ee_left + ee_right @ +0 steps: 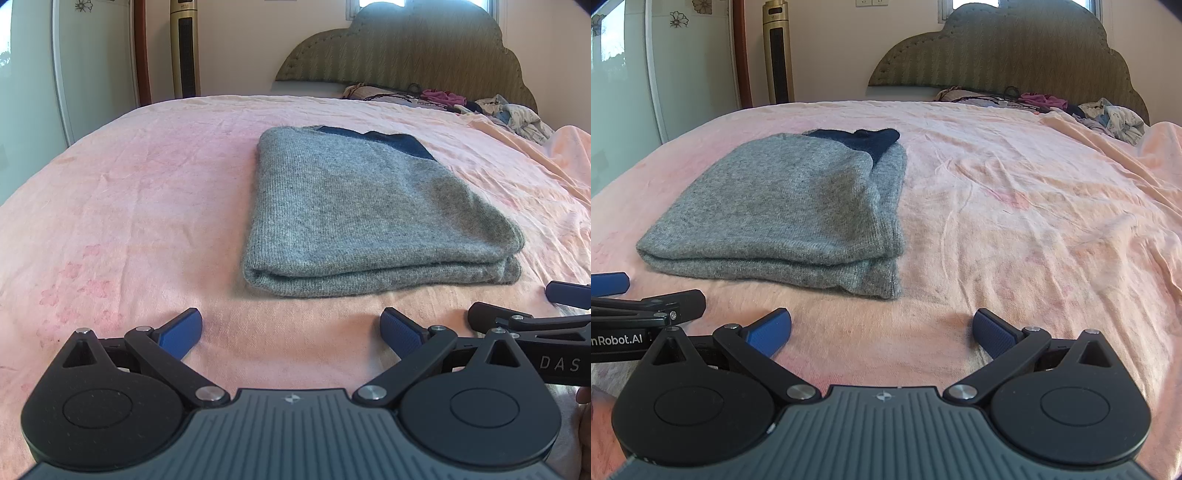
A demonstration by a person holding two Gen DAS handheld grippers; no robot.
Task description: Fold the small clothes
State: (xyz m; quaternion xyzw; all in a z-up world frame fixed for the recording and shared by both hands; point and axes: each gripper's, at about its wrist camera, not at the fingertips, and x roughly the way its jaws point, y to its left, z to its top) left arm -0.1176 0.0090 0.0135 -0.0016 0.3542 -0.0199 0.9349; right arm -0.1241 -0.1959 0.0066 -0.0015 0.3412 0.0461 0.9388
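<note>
Both tongs, left [291,328] and right [882,328], hang released just short of the grey sweater [362,214], which lies folded flat on the bed [129,206], apparently finished and let go.

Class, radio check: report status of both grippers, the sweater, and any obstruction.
Left gripper open, empty. Right gripper open, empty. Grey sweater lies folded on the pink bedsheet, untouched. Nothing in the way; loose clothes far off by the headboard.
</note>
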